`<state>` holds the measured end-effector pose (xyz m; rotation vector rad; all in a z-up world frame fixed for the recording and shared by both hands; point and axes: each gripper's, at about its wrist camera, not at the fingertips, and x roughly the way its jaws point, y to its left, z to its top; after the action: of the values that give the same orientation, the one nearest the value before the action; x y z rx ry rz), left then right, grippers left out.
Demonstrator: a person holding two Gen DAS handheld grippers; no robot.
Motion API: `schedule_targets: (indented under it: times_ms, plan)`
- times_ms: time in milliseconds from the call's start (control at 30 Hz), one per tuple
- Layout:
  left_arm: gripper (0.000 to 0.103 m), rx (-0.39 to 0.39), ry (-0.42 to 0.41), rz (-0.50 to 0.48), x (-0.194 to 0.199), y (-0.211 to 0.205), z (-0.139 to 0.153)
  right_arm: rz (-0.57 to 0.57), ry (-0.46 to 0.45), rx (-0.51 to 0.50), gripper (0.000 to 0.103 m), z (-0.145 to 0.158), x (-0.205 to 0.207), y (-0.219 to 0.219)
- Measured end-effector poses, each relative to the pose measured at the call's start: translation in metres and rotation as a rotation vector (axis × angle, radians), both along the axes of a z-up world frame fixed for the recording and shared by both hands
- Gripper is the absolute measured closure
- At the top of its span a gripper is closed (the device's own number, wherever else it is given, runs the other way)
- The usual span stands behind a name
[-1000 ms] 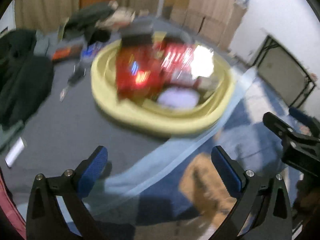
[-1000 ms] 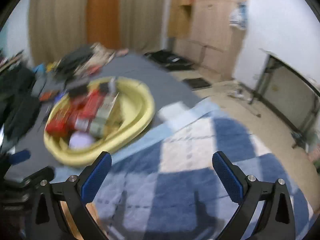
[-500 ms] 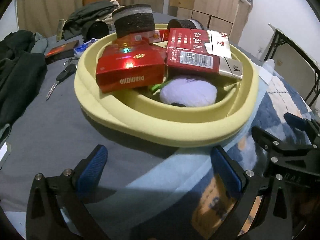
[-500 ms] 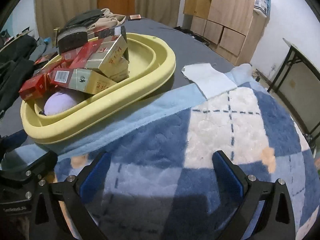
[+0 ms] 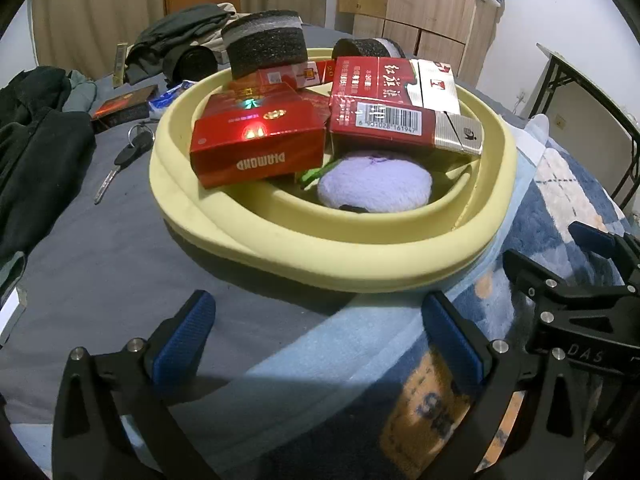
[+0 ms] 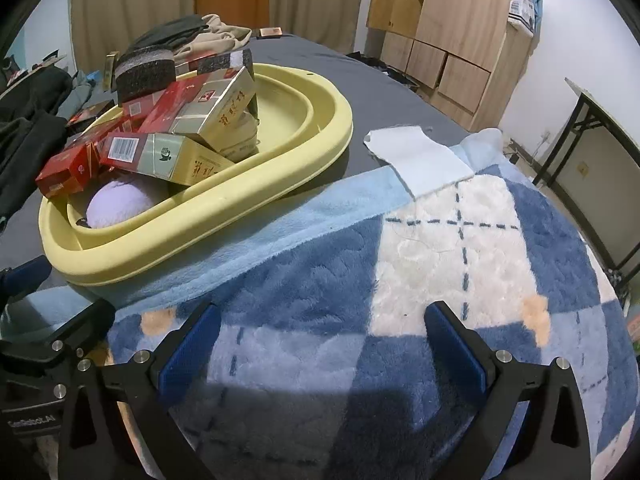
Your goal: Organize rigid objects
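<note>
While both tools stand spread and empty, the left tool faces the yellow basin on the bed, which holds the red cartons. The right tool hovers over the blanket. Approach step; next, select one carton and close squarely on it.

Black angular tool frames, ribbed blue finger pads, silver screws
</note>
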<state>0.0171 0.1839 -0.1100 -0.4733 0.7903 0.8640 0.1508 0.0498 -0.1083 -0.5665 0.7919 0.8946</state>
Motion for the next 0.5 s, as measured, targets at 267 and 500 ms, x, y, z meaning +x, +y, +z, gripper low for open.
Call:
schedule_targets:
  times_ms: [267,500]
  plan:
    - [0.0,0.001,0.001,0.0,-0.0001,0.0001,-0.0001,0.0,0.0,0.0,0.0,0.0002,-0.0005,0.0003]
    - [0.0,0.001,0.001,0.0,-0.0013,0.0005,0.0,-0.001,0.002,0.0,0.0,-0.0002,-0.0019,0.001]
